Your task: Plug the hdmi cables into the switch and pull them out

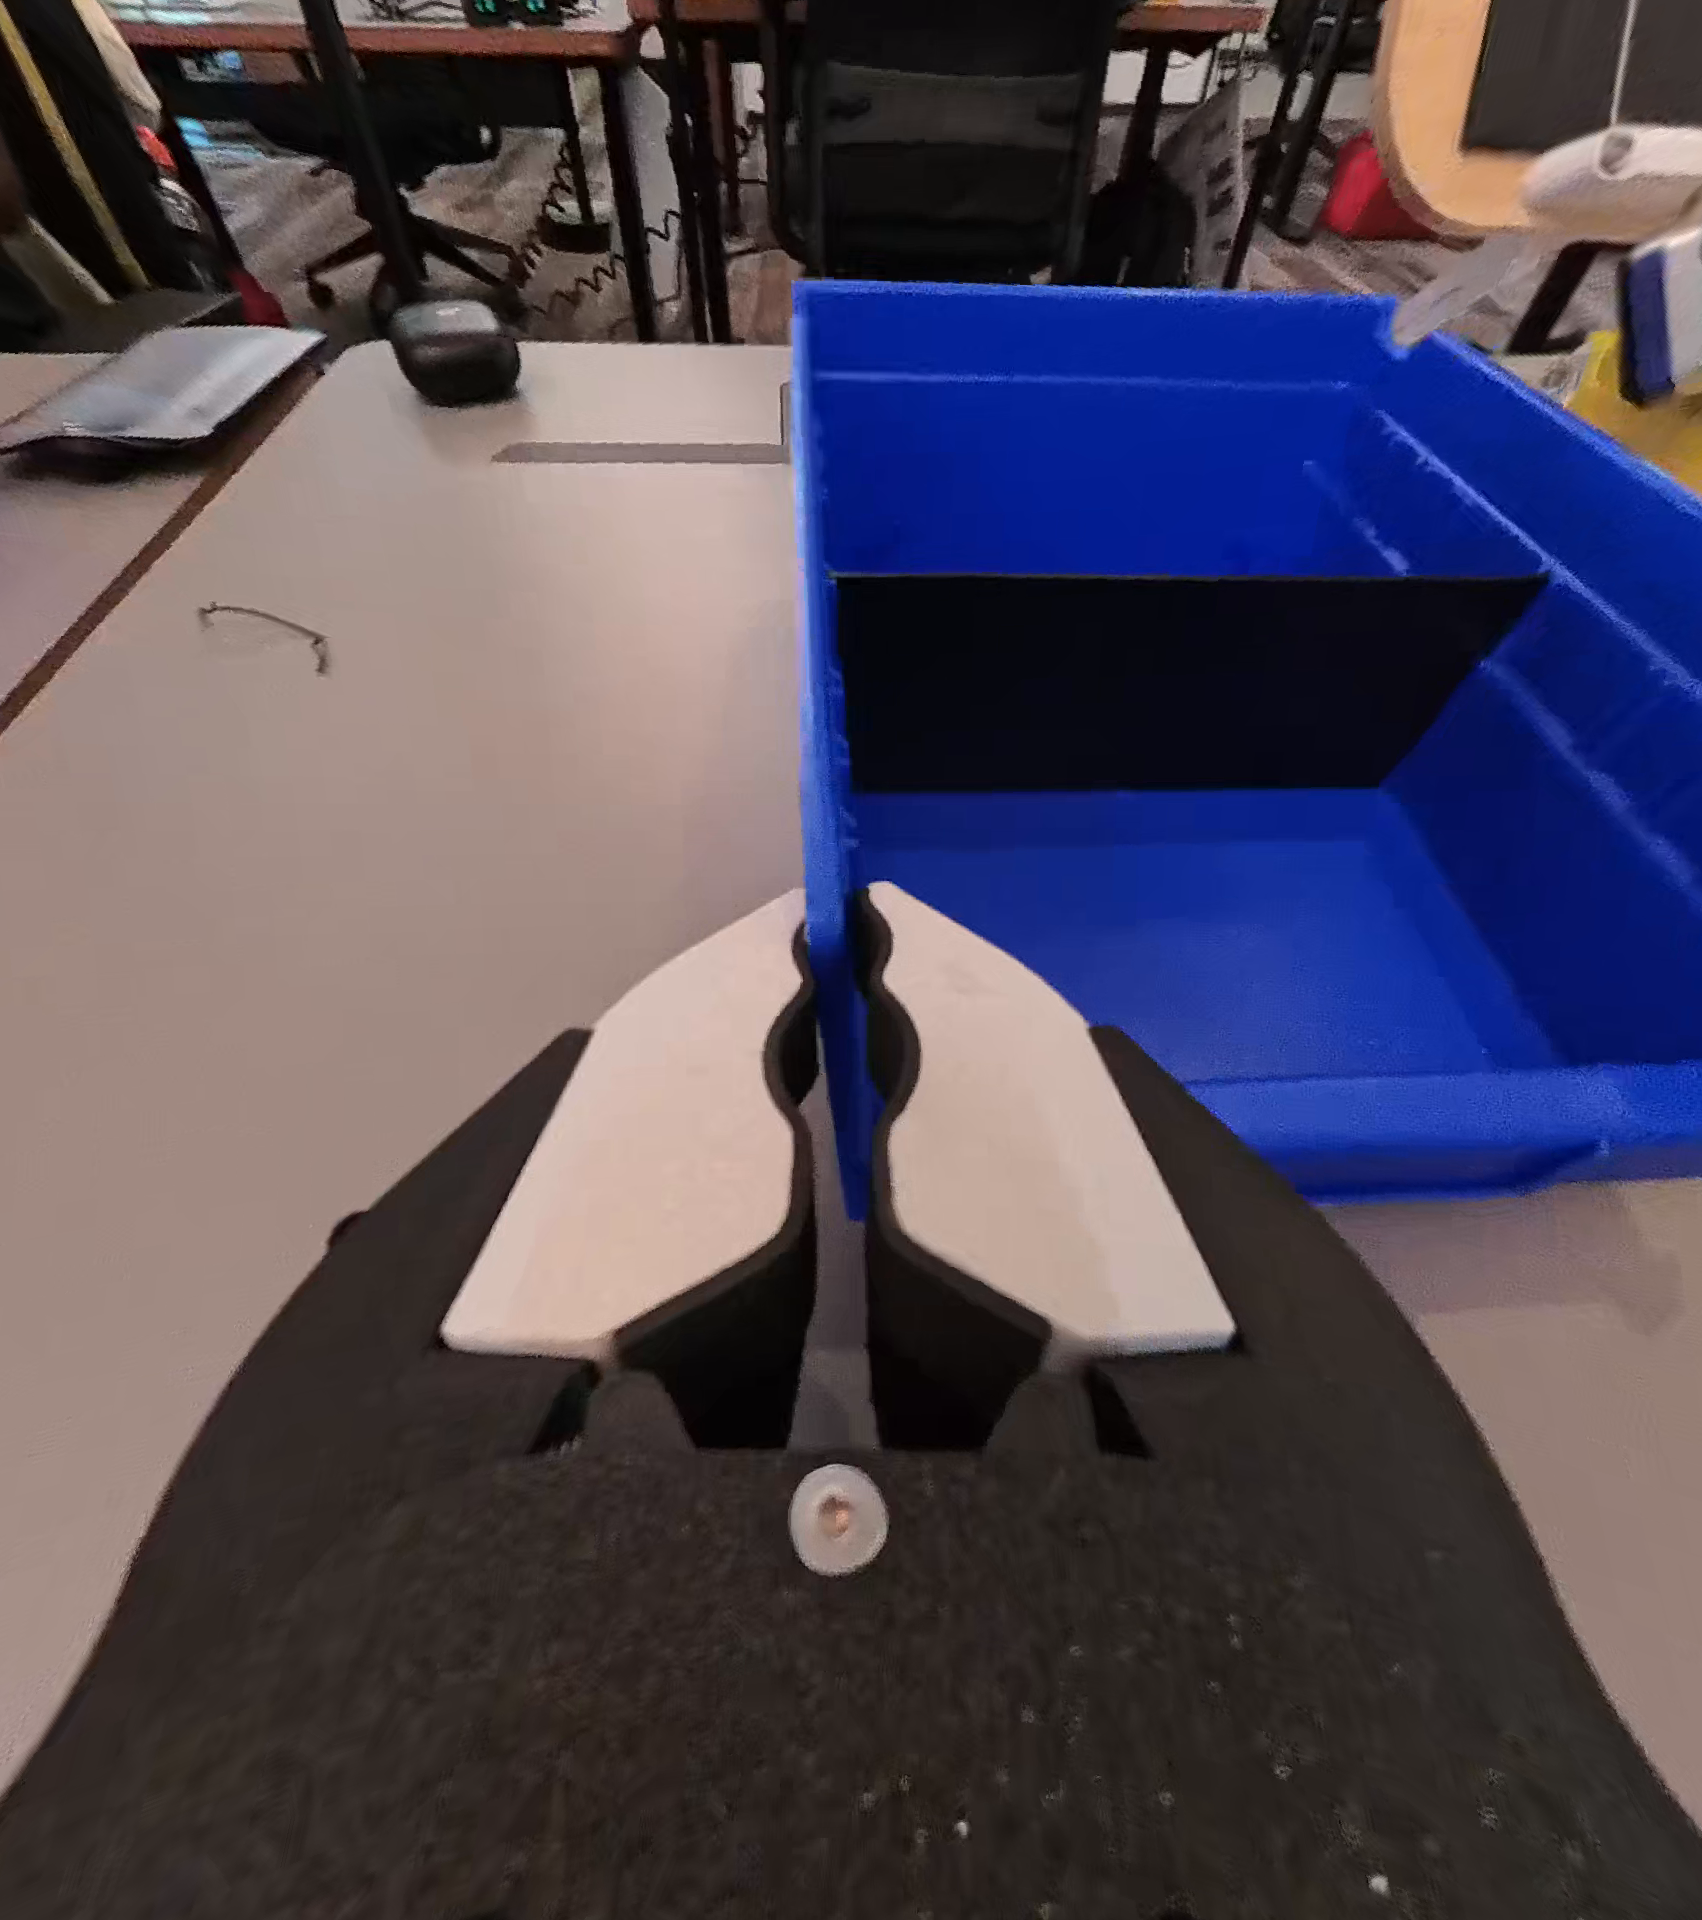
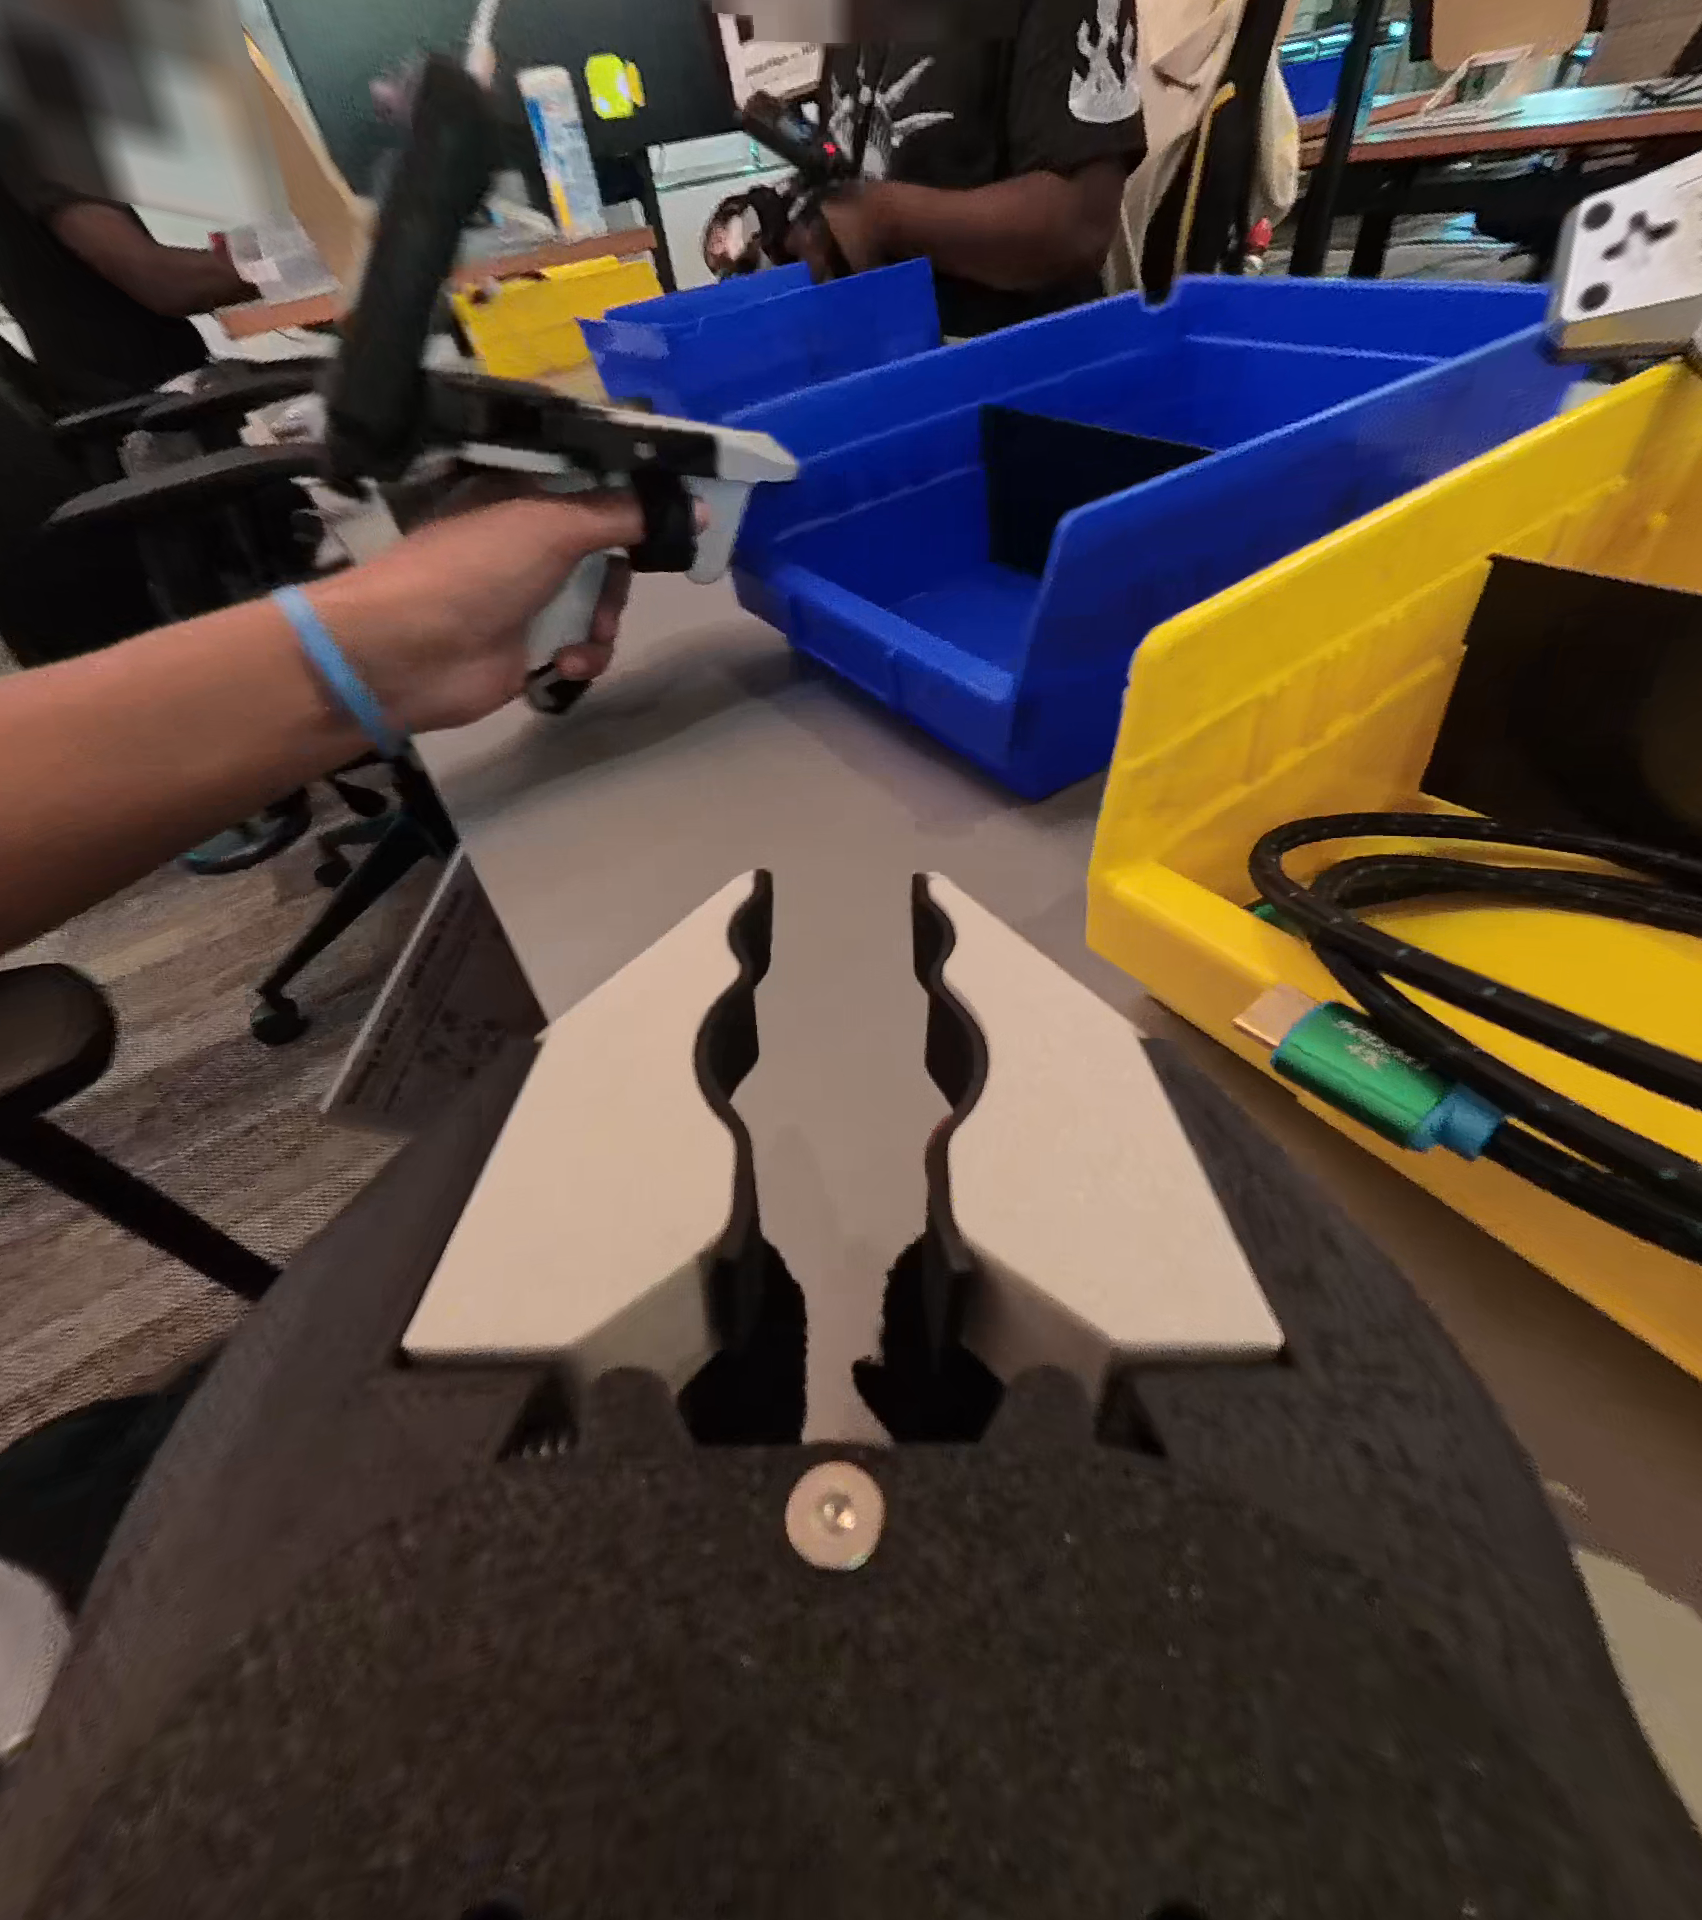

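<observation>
Right gripper [image 2: 842, 894]: fingers parted, nothing between them, bare grey tabletop [image 2: 826, 810] beneath. Just right of it, black braided hdmi cable with green metal plug [image 2: 1366, 1075] lies coiled in the yellow plastic bin [image 2: 1242, 727]. Left gripper [image 1: 834, 914]: fingers nearly closed astride the near corner wall of the blue plastic bin [image 1: 1346, 1132]; actual clamping unclear. No switch visible. Judging by this, no plugging begun; all left.

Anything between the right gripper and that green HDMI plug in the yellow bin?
Right wrist view: only bare table and the yellow bin's low front lip separate the right gripper from the green plug.
</observation>
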`<state>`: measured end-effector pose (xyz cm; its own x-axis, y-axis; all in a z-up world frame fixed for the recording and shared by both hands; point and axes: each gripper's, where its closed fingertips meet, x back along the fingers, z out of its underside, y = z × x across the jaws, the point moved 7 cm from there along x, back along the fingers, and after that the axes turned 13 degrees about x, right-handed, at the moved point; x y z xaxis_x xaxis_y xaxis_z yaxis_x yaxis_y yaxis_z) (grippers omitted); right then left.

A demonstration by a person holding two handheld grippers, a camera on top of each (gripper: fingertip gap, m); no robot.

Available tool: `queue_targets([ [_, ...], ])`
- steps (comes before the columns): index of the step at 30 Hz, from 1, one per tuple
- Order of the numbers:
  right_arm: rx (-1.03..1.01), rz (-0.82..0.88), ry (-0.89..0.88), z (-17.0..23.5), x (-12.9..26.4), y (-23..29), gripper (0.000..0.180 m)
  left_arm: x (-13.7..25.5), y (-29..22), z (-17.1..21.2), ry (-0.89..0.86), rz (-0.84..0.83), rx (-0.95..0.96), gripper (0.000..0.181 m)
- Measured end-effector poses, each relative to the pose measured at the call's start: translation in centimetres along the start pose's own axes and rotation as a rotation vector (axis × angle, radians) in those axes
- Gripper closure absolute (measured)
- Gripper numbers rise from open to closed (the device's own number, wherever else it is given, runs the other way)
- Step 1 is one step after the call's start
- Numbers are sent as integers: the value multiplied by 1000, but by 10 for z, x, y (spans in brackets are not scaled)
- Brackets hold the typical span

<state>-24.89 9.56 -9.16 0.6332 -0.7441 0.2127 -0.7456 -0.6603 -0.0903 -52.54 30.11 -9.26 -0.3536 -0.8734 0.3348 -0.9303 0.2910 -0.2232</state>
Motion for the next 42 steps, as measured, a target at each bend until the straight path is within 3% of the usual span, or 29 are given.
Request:
queue_targets([
  [7, 29, 193, 133, 7, -44, 1, 148, 86, -21, 32, 67, -79, 44, 176],
  [11, 13, 243, 109, 1, -58, 13, 137, 133, -32, 50, 99, -143, 20, 176],
  [15, 64, 327, 152, -4, -71, 17, 137, 165, -42, 63, 82, -169, 84, 177],
  [16, 68, 306, 142, -6, -73, 20, 138, 172, -45, 66, 73, -172, 95, 176],
  [19, 88, 317, 189, -11, -77, 24, 174, 193, -54, 72, 30, -252, 43, 175],
  [25, 41, 257, 116, -34, -67, 36, 175, 228, -69, 59, -145, -341, -78, 176],
  [32, 198, 434, -76, -114, -6, -8, 175, 220, -128, -8, -324, -178, -199, 174],
  [38, 283, 736, -159, -165, 90, -99, 174, 148, -234, -91, -402, 122, -322, 174],
  [42, 244, 948, -112, -173, 173, -164, 174, 101, -338, -115, -412, 285, -342, 174],
])
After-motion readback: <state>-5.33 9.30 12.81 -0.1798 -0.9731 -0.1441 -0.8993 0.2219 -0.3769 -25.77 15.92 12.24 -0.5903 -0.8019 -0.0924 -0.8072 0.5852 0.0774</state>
